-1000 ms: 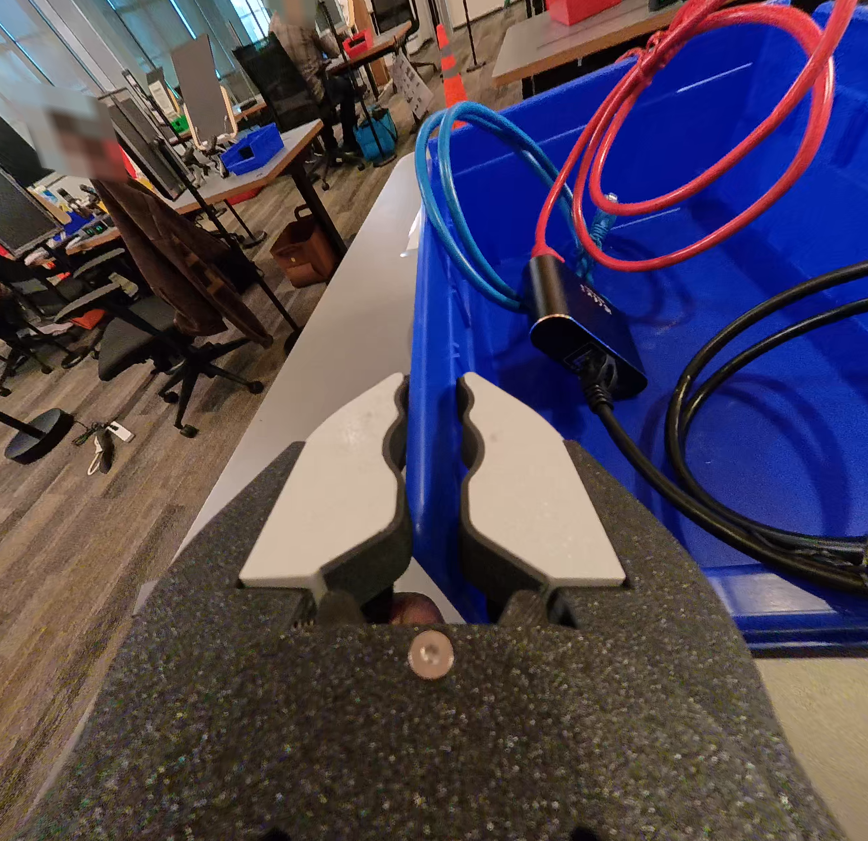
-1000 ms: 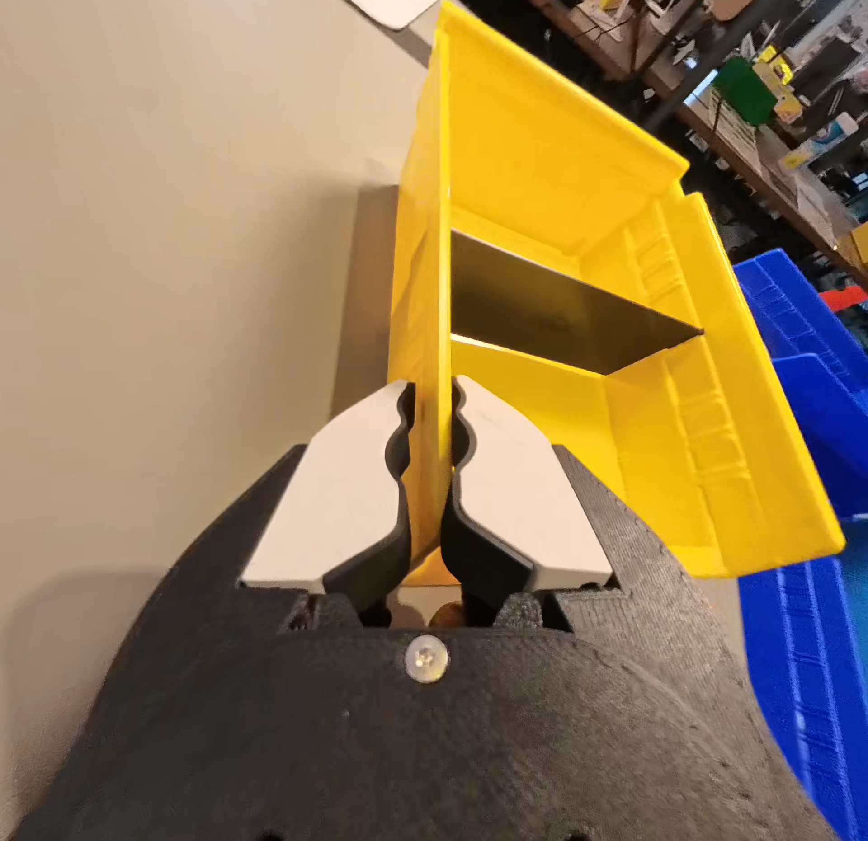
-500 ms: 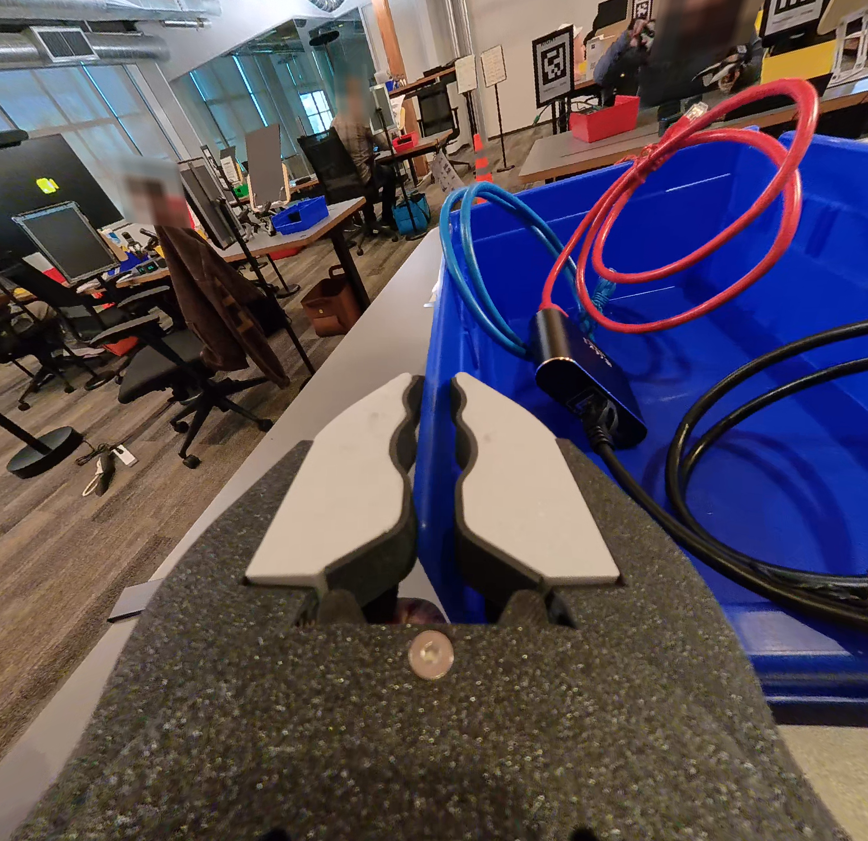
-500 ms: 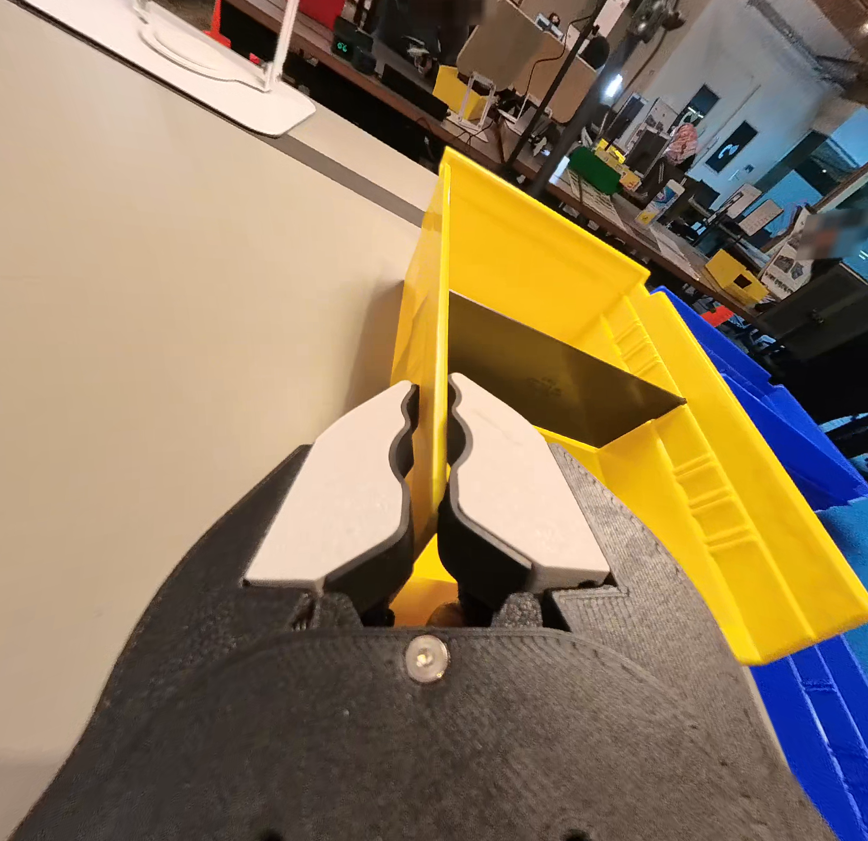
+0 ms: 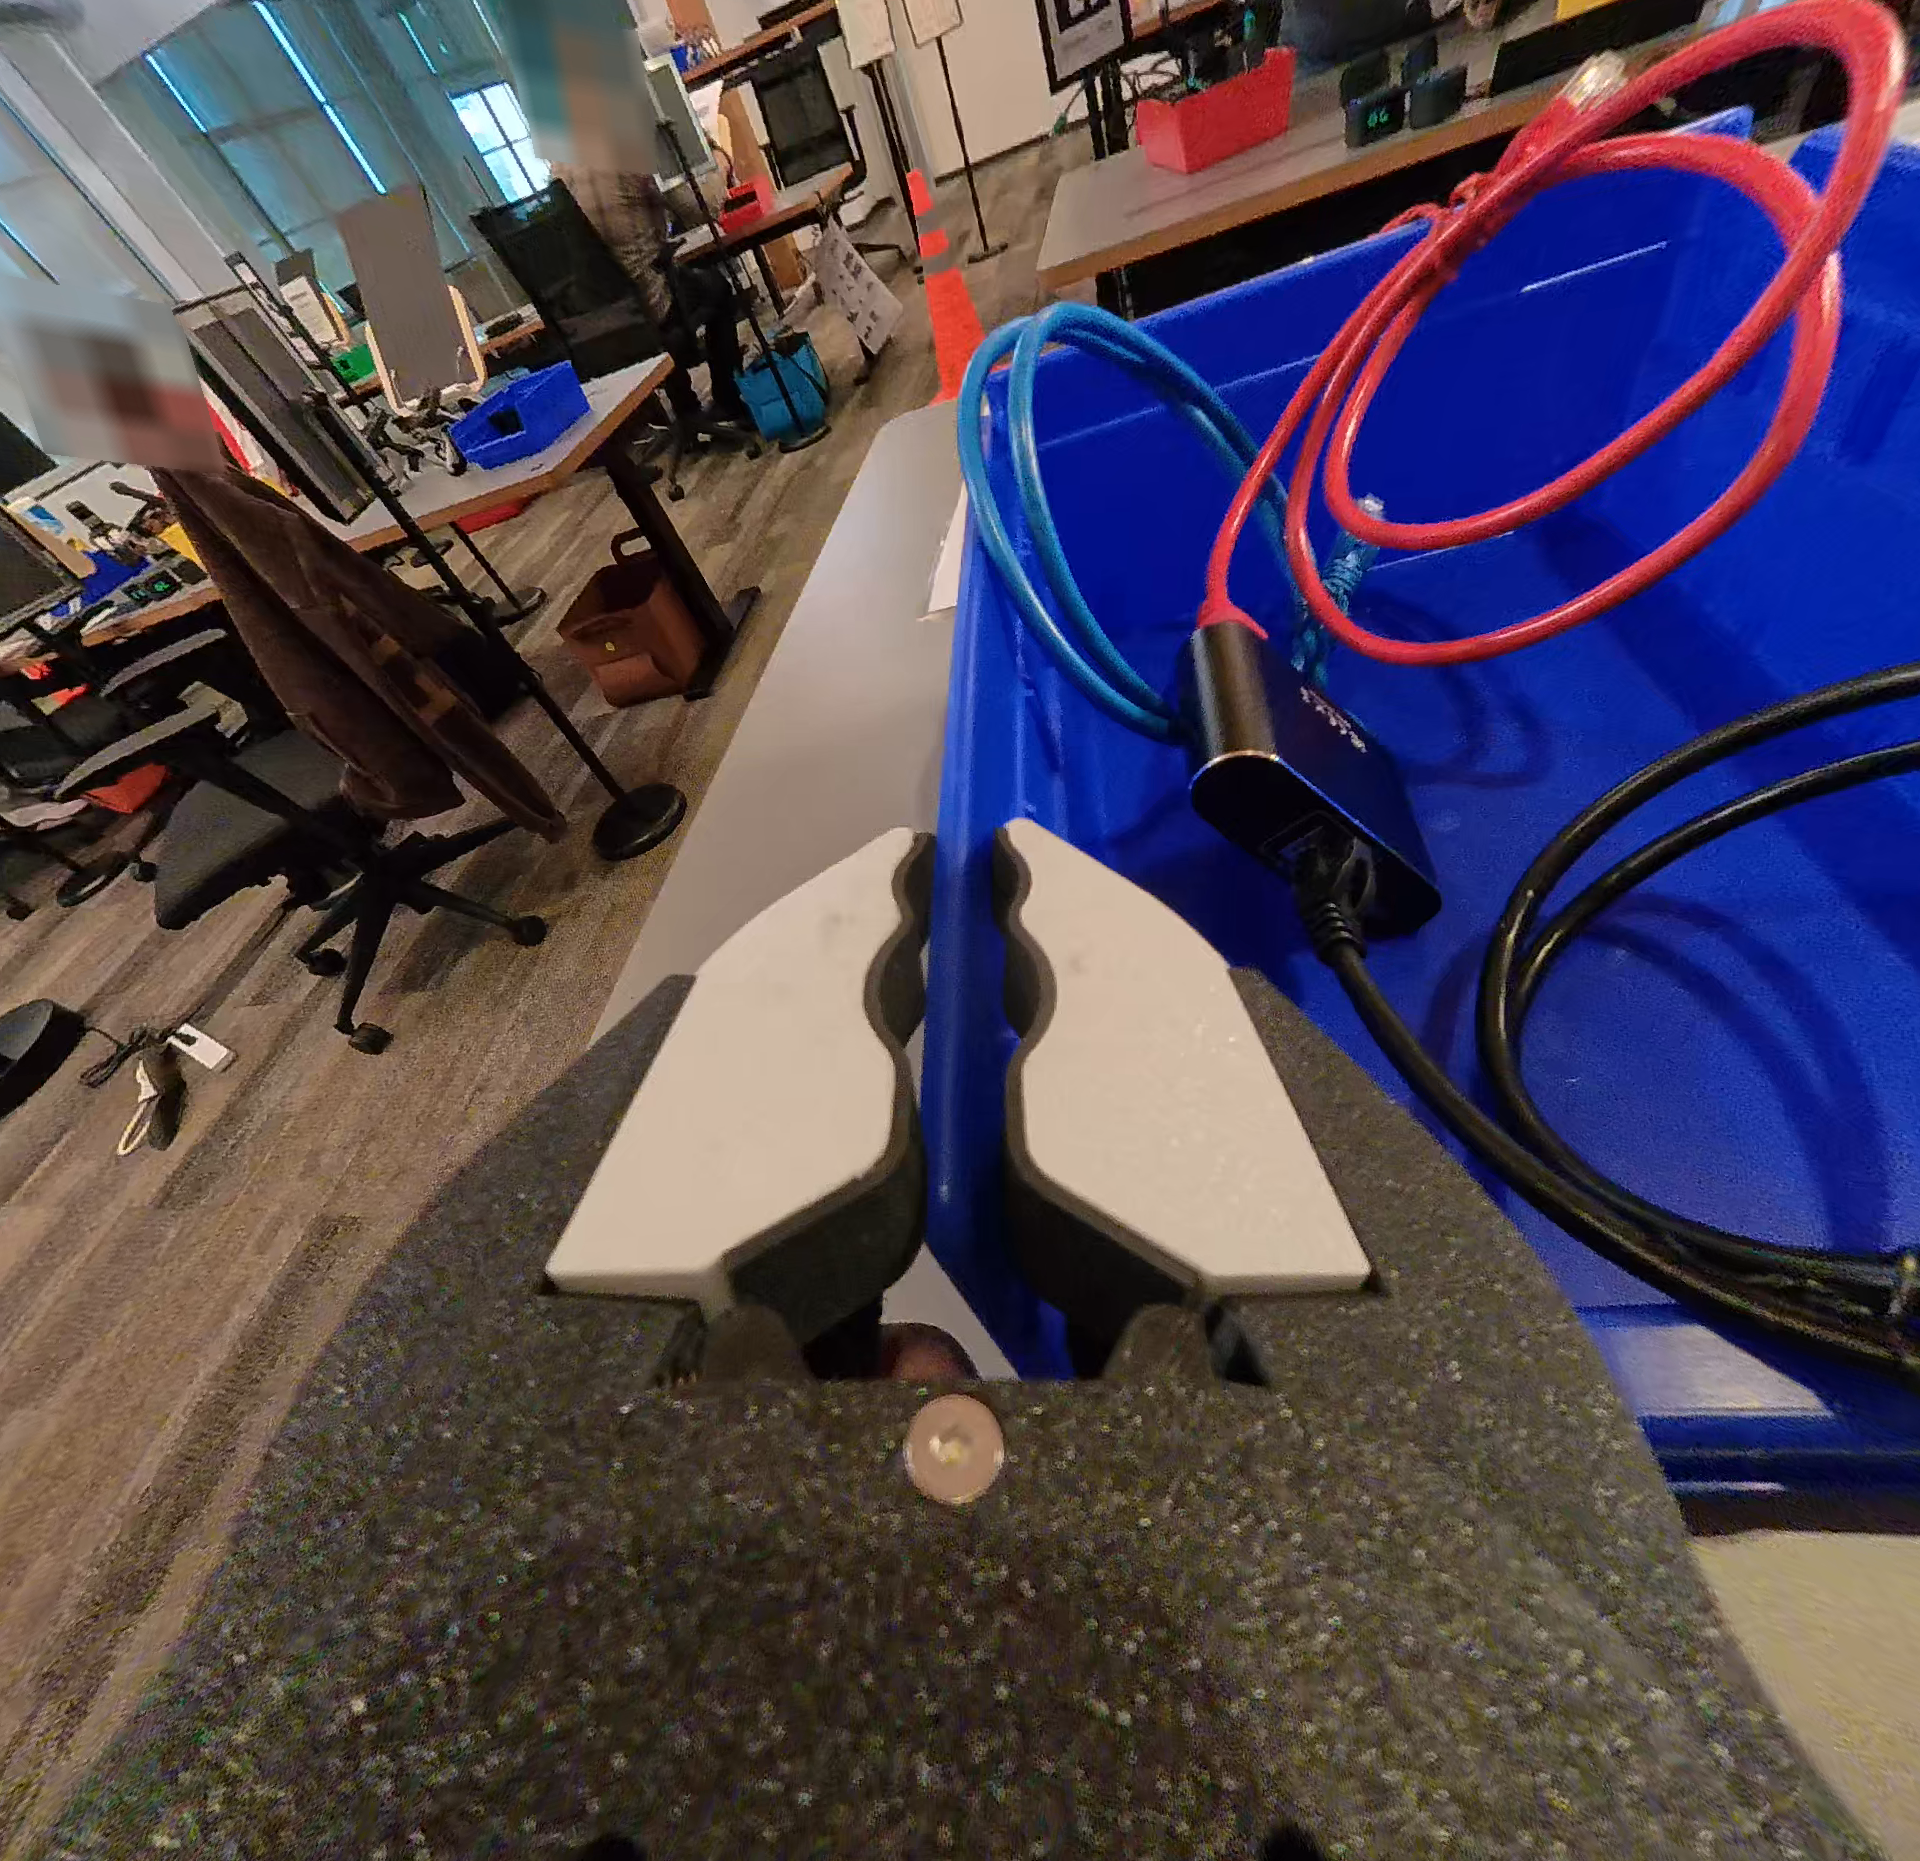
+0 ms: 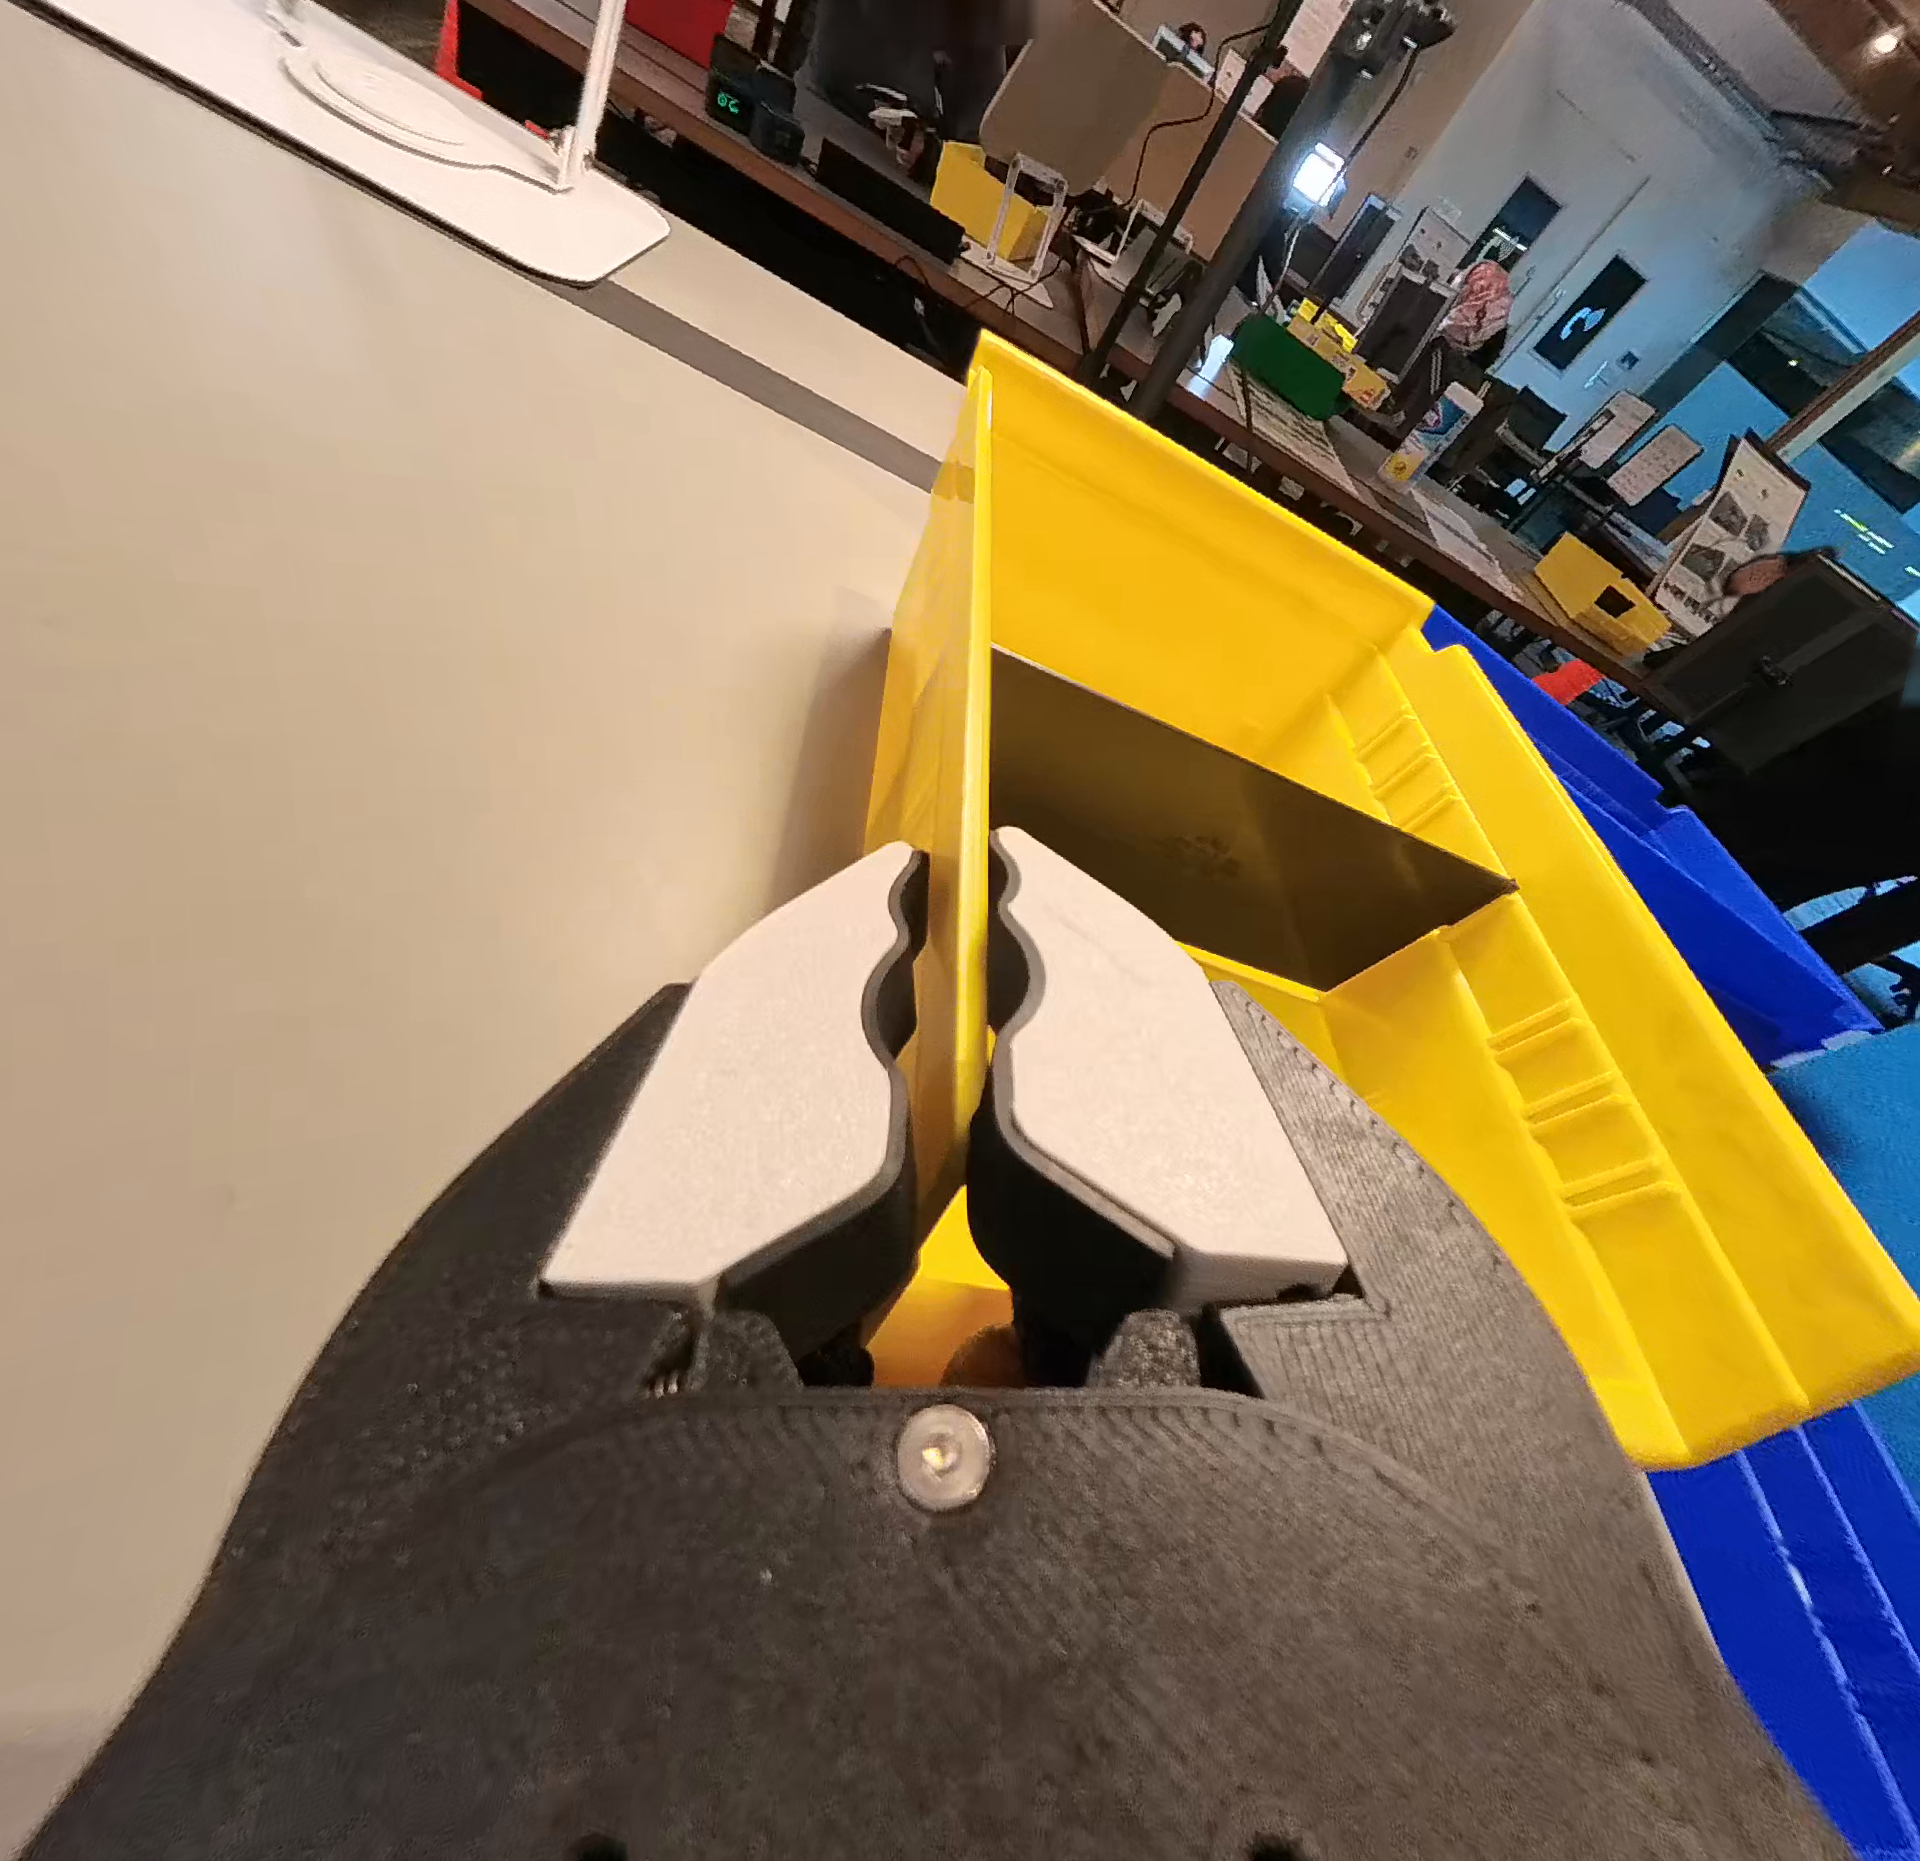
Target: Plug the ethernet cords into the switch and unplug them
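In the left wrist view my left gripper (image 5: 956, 876) is shut on the left wall of a blue bin (image 5: 1683, 1063). Inside the bin lies a small black switch (image 5: 1299, 772) with a coiled red cord (image 5: 1579, 648) and a blue cord (image 5: 1039, 523) at its far end and a black cable (image 5: 1538, 1167) at its near end. In the right wrist view my right gripper (image 6: 954, 881) is shut on the left wall of a yellow bin (image 6: 1195, 606) with a black divider (image 6: 1216, 855) across it.
Blue bins (image 6: 1714, 897) stand right of the yellow bin. A white stand base (image 6: 416, 138) sits at the far left of the beige table (image 6: 364, 616). Office chairs (image 5: 312, 845), desks and seated people fill the room beyond the table edge. Some 75 cm of space lies between my two pairs of fingers.
Both views have tilted and shifted slightly while each gripper stays clamped on its bin wall. The left view dipped back down; the right view rose, showing more of the room.
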`<move>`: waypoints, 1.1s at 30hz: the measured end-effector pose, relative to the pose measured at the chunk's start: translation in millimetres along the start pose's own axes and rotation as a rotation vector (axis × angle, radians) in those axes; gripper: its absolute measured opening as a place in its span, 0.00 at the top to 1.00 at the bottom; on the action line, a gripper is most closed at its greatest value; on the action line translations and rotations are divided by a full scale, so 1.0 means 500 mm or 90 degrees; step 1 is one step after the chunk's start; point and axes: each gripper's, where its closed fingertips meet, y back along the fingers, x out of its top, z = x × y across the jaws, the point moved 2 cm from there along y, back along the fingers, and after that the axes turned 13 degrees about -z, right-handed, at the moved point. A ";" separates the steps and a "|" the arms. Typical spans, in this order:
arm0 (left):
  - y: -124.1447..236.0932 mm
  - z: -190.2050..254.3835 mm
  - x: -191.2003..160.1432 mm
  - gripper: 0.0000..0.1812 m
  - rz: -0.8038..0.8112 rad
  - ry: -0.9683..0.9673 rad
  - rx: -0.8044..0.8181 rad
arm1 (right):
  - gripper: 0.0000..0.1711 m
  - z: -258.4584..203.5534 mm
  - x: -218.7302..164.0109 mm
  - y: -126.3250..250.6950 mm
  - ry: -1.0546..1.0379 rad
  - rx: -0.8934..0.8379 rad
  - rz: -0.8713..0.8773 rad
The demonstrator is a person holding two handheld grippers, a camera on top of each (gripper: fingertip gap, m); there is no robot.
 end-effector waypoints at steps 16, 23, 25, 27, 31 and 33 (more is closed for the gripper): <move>-0.037 -0.054 0.005 0.93 0.068 -0.038 0.013 | 0.95 0.042 -0.037 0.032 -0.007 -0.045 0.014; -0.050 -0.092 -0.001 0.92 0.055 -0.050 0.074 | 0.95 0.056 -0.042 0.023 -0.015 -0.037 0.012; -0.054 -0.103 -0.002 0.93 0.055 -0.043 0.076 | 0.95 0.058 -0.043 0.021 -0.016 -0.037 0.010; -0.059 -0.111 -0.003 0.93 0.057 -0.037 0.068 | 0.95 0.059 -0.043 0.019 -0.014 -0.038 0.008; -0.073 -0.128 -0.002 0.92 0.050 -0.051 0.056 | 0.95 0.068 -0.044 0.010 -0.014 -0.040 0.004; -0.080 -0.134 -0.001 0.92 0.046 -0.059 0.058 | 0.95 0.074 -0.045 0.008 -0.017 -0.042 0.003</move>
